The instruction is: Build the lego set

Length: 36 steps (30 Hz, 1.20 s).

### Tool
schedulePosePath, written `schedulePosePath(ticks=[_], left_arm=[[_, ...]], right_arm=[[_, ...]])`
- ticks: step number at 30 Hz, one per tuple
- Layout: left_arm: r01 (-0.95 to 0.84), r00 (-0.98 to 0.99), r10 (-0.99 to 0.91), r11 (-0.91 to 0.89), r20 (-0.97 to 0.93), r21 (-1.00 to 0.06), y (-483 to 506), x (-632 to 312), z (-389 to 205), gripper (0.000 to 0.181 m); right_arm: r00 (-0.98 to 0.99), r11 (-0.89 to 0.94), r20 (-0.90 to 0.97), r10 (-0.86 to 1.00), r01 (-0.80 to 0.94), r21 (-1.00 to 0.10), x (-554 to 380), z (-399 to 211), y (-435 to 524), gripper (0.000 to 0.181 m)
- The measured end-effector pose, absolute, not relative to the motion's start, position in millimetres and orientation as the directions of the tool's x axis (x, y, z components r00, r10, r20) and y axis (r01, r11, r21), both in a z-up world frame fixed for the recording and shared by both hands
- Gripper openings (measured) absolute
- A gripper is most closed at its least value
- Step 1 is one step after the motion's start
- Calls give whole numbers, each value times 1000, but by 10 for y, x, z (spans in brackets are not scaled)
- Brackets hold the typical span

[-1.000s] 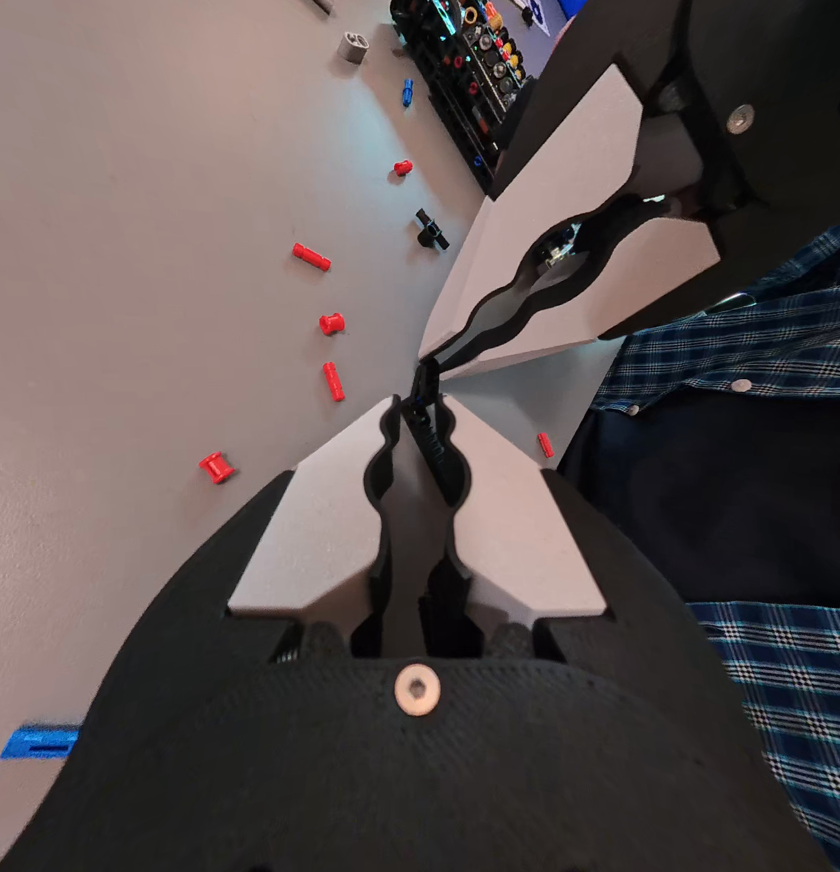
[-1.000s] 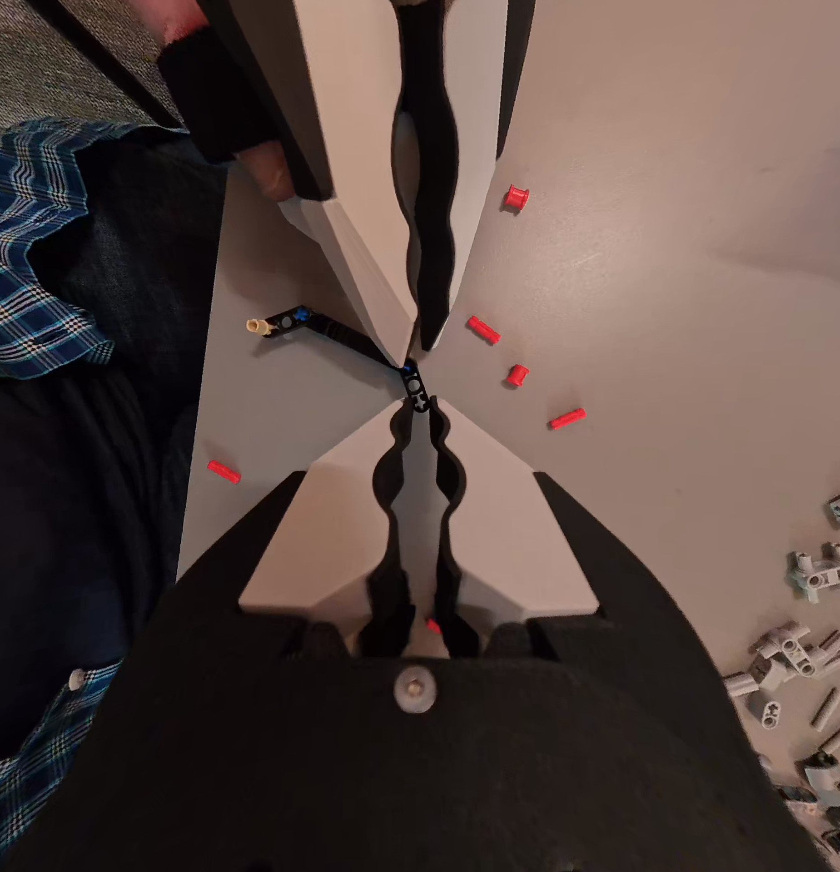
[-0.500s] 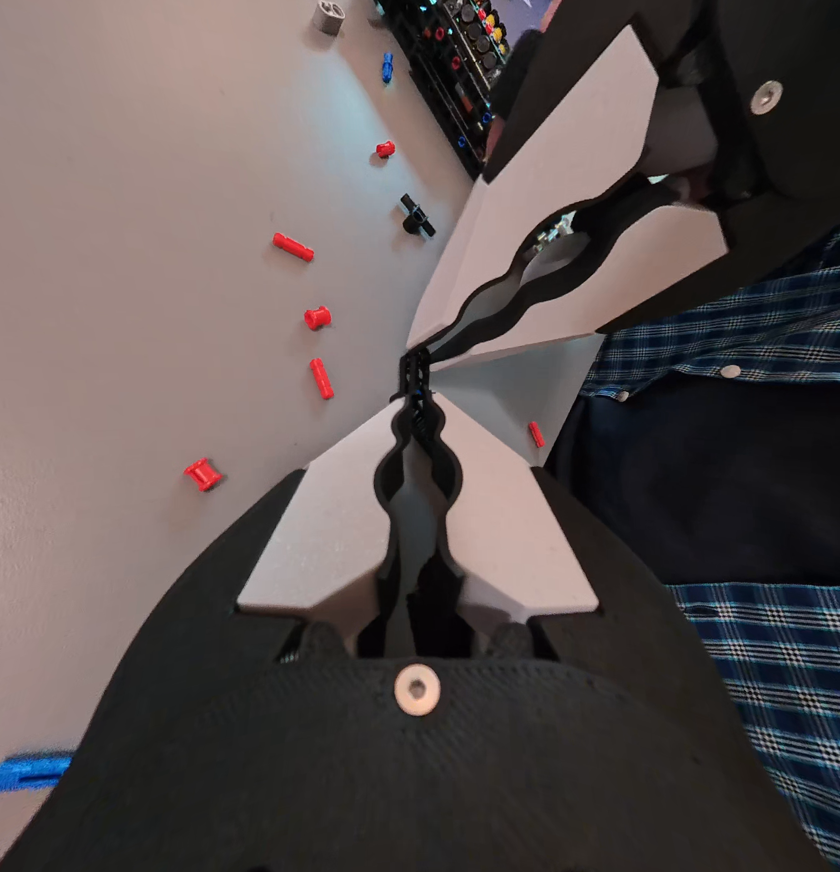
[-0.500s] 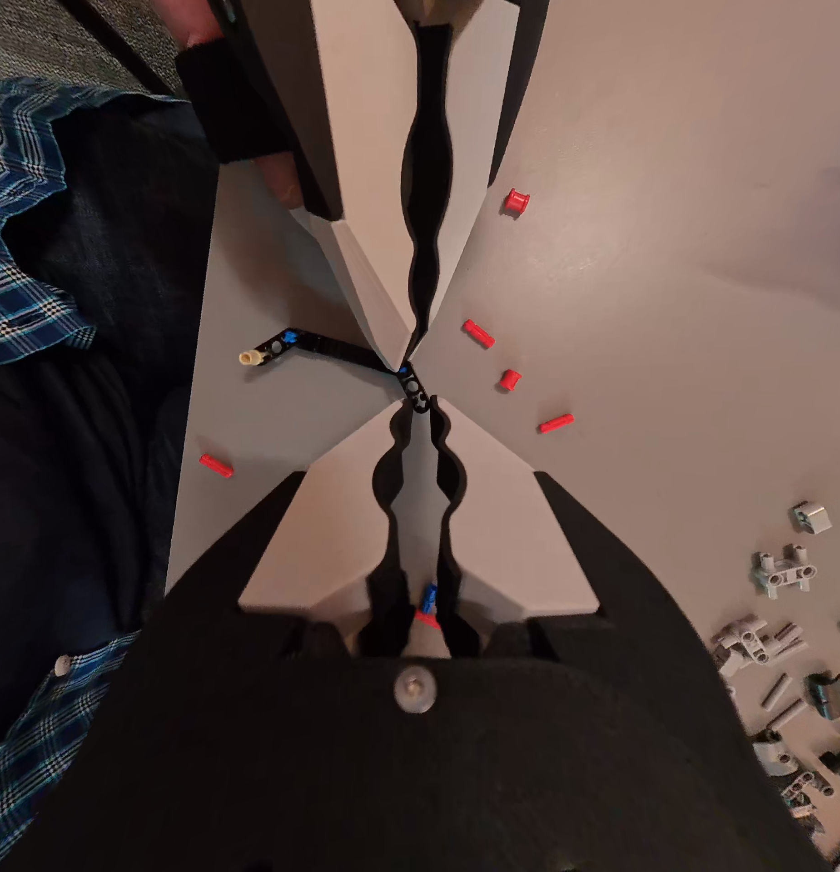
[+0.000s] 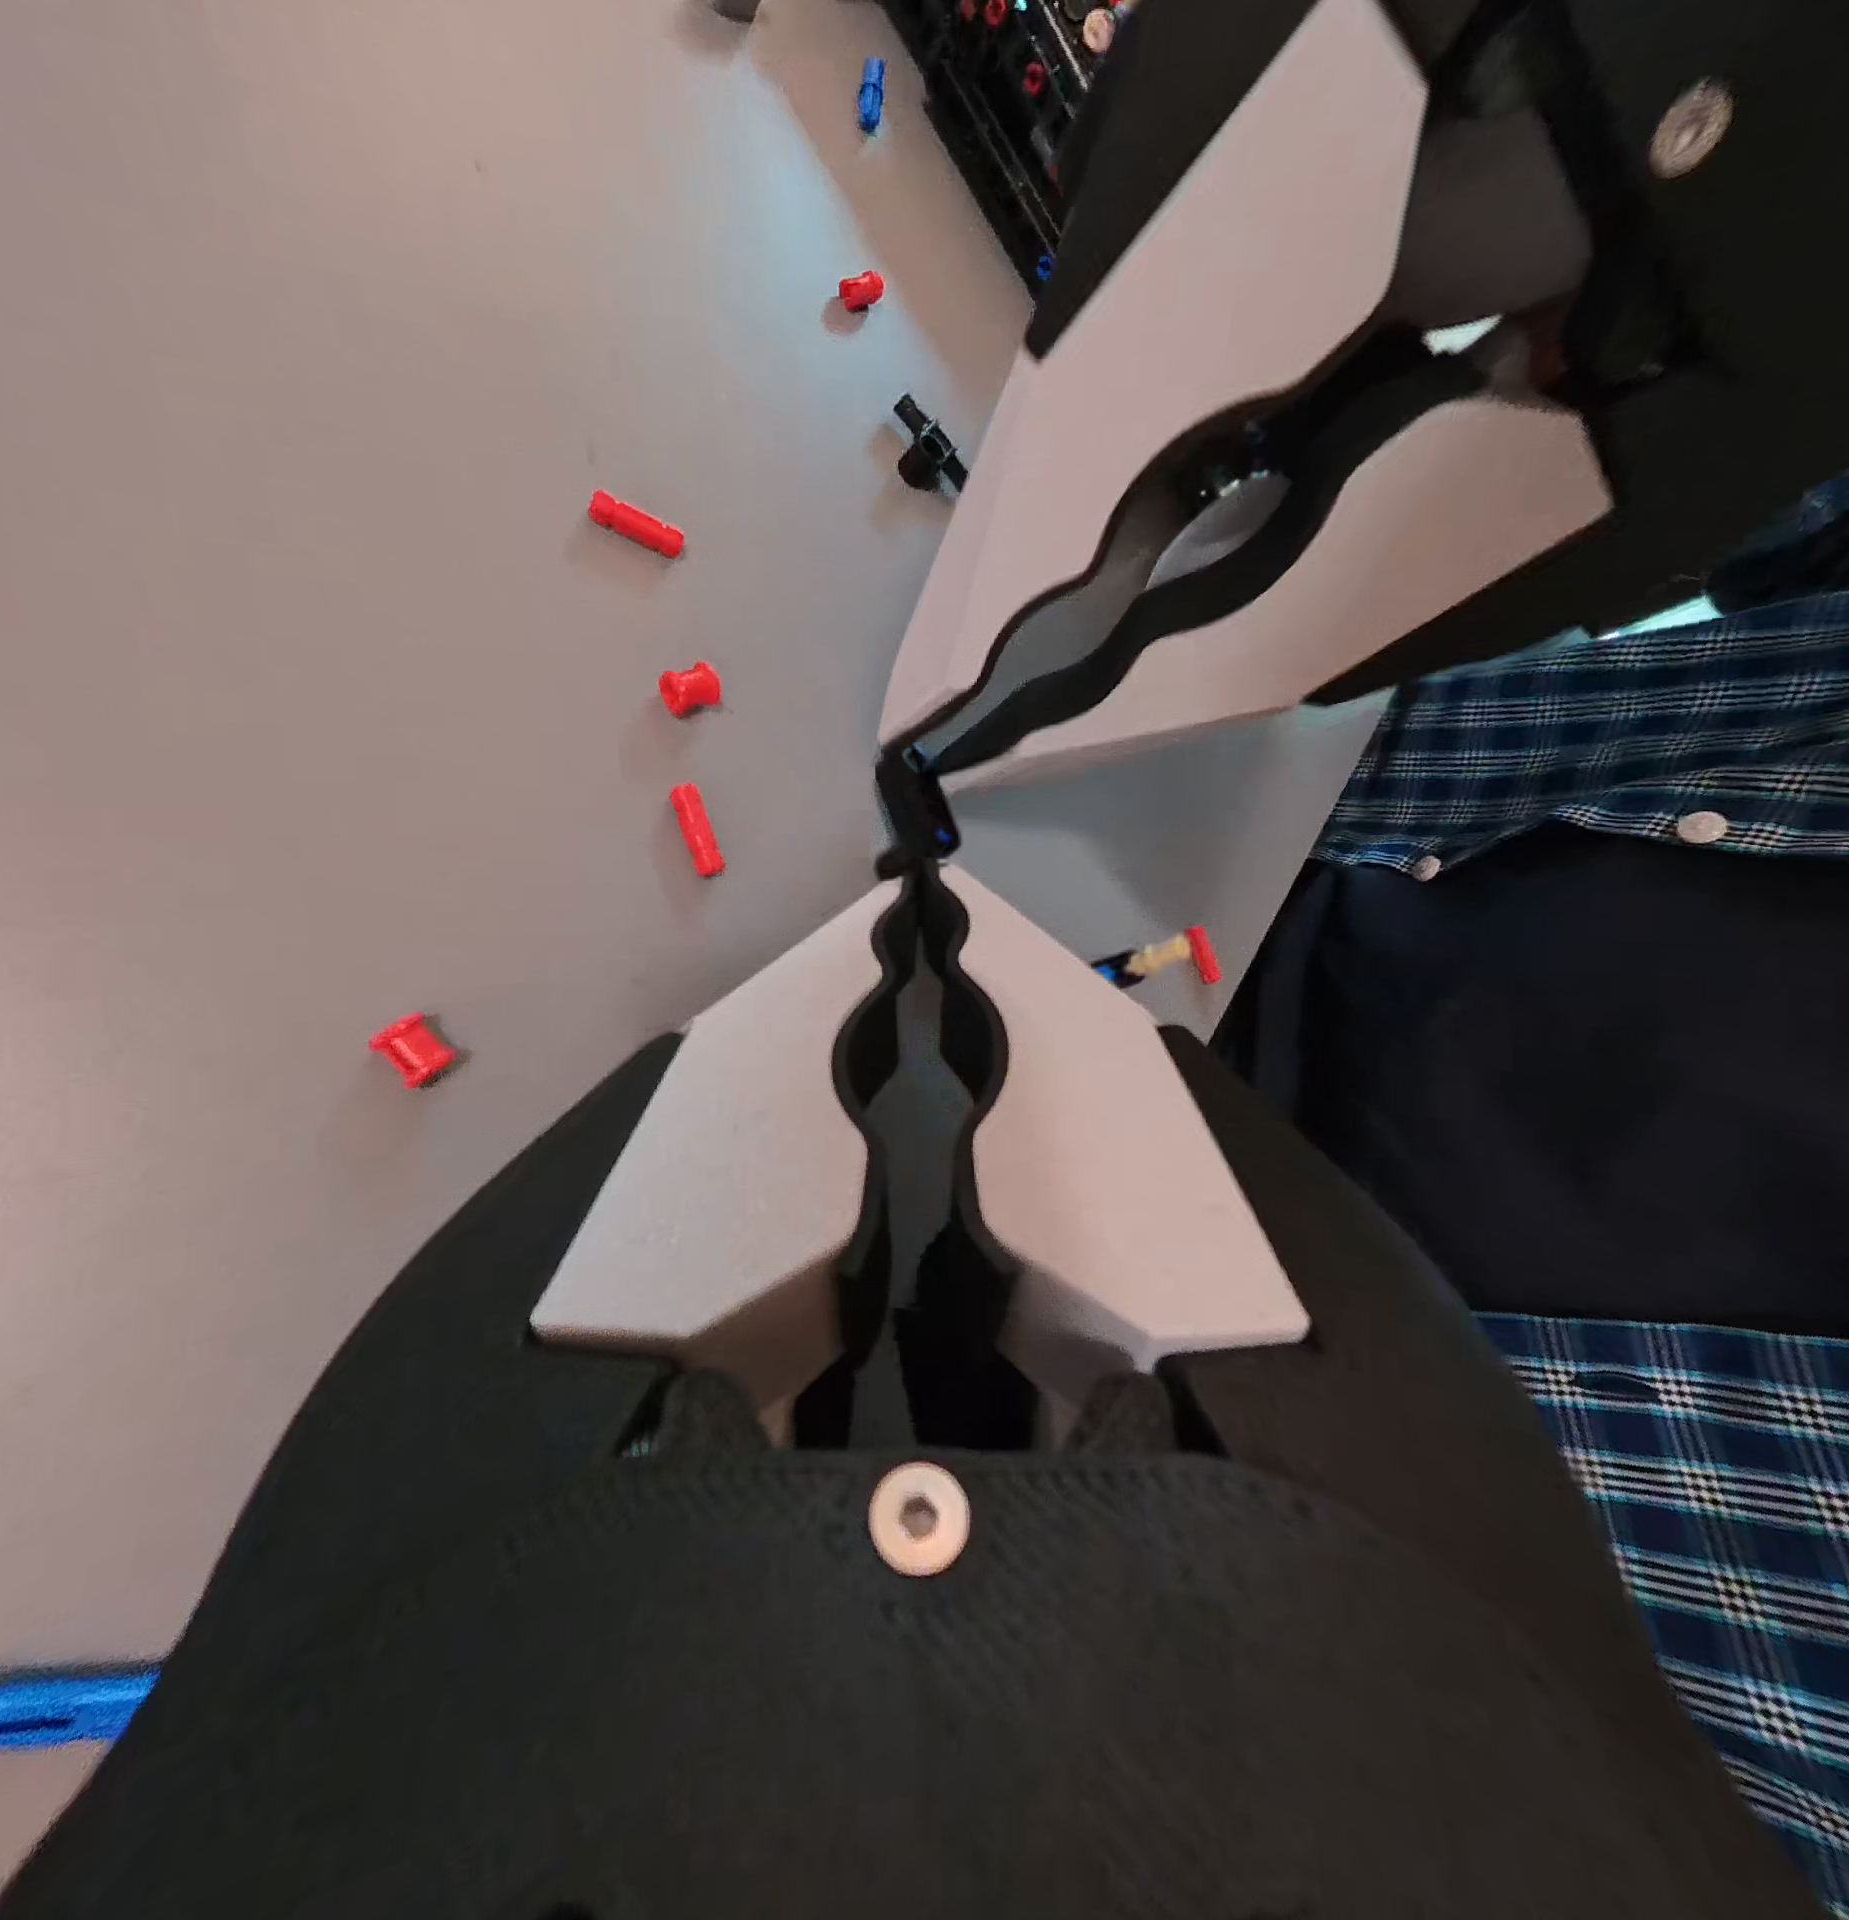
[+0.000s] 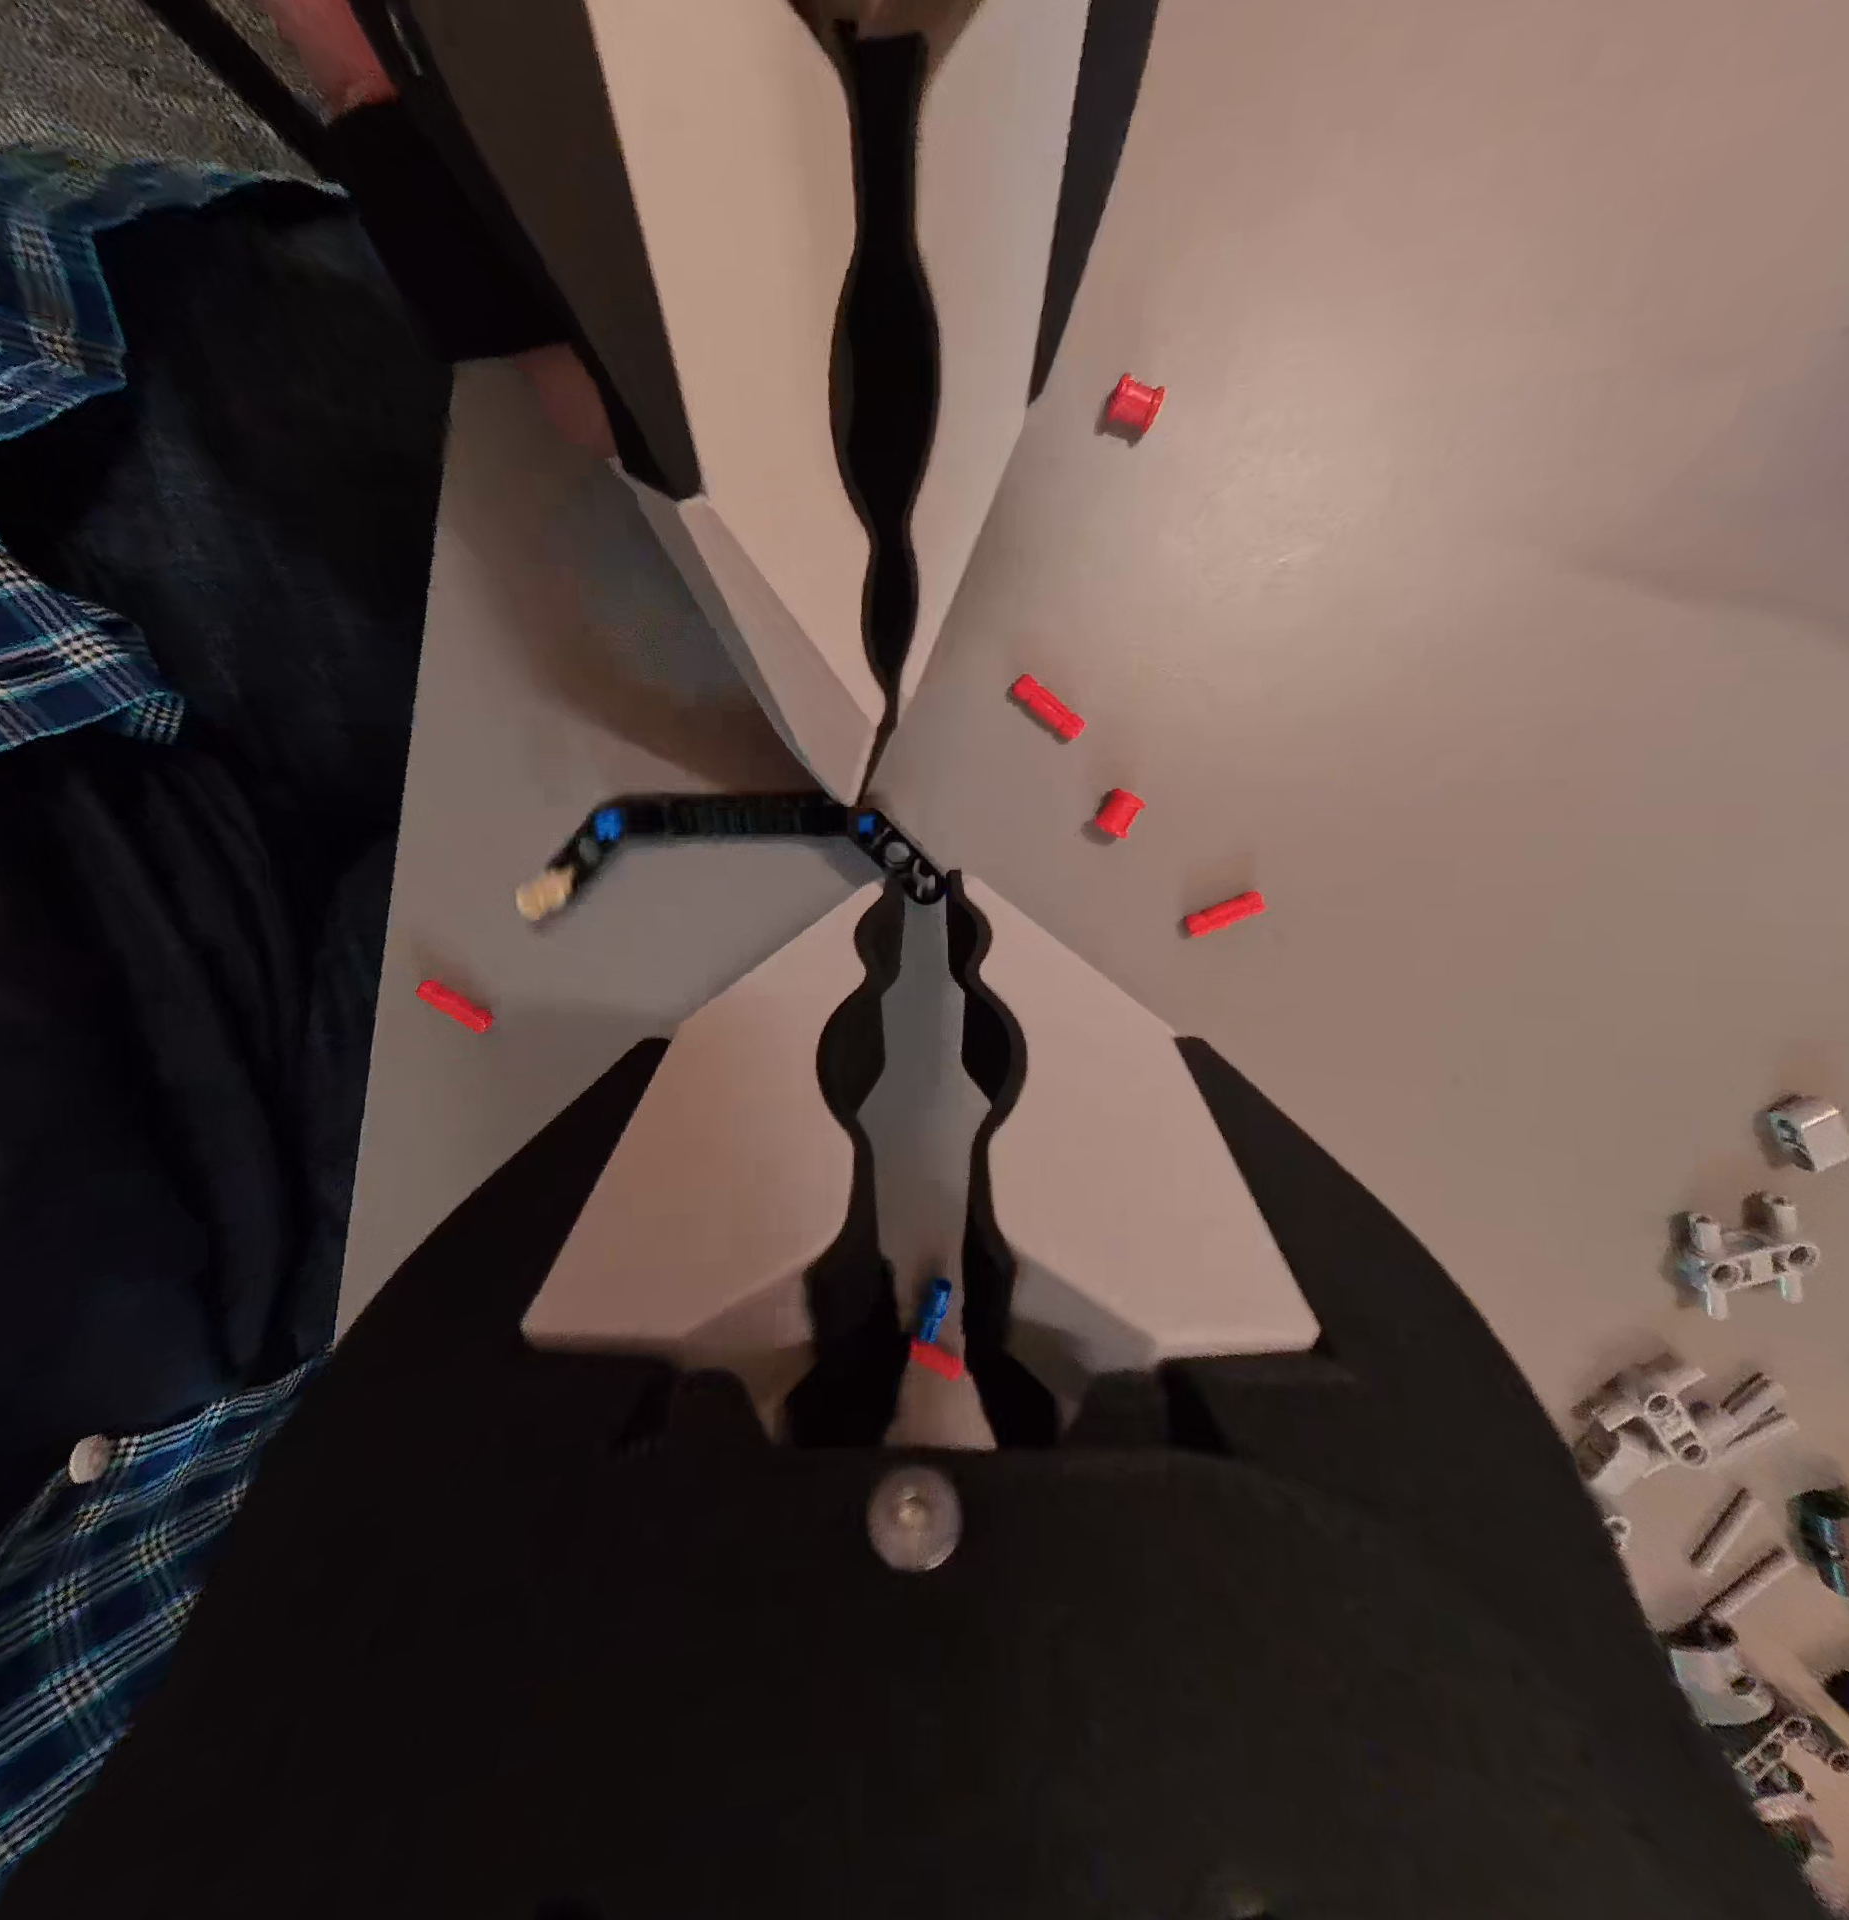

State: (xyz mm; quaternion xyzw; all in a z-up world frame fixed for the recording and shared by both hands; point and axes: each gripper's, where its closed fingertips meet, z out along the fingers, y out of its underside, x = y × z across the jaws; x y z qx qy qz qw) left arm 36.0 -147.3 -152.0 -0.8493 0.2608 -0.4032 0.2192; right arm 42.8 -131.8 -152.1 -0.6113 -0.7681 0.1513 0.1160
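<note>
I have the left claw (image 6: pixel 878 769) pinching the black angled beam (image 6: pixel 722 816) at frame centre above the worktop (image 6: pixel 1419 623), the right claw (image 6: pixel 925 894) nipping its end; I judge fitting comes next, needing steady alignment

red pins (image 5: pixel 696 828), blue plaid shirt (image 5: pixel 1709 1475)

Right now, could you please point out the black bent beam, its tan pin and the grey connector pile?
black bent beam (image 6: pixel 733 814): right wrist view, on its long middle section.
tan pin (image 6: pixel 542 898): right wrist view, on its free end.
grey connector pile (image 6: pixel 1668 1423): right wrist view, on one pale connector.
</note>
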Motion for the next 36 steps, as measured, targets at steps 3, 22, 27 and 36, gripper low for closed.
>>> schedulePosePath(ticks=[3,22,27,36], left_arm=[[-235,543,-613,-767,573,-597,-1467,327,-1487,0],[-398,623,-696,-675,358,-621,-1630,531,-1575,11],[-411,632,-704,-659,324,-630,-1650,600,-1566,20],[-510,640,-751,-572,161,-643,-1620,656,-1600,10]], right_arm=[[-237,220,7,972,891,-397,444,-1442,-1307,13],[-332,255,-109,937,864,-434,606,-1515,-1509,1],[-343,275,-69,937,843,-462,670,-1526,-1567,5],[-330,227,-155,931,857,-463,759,-1554,-1537,20]])
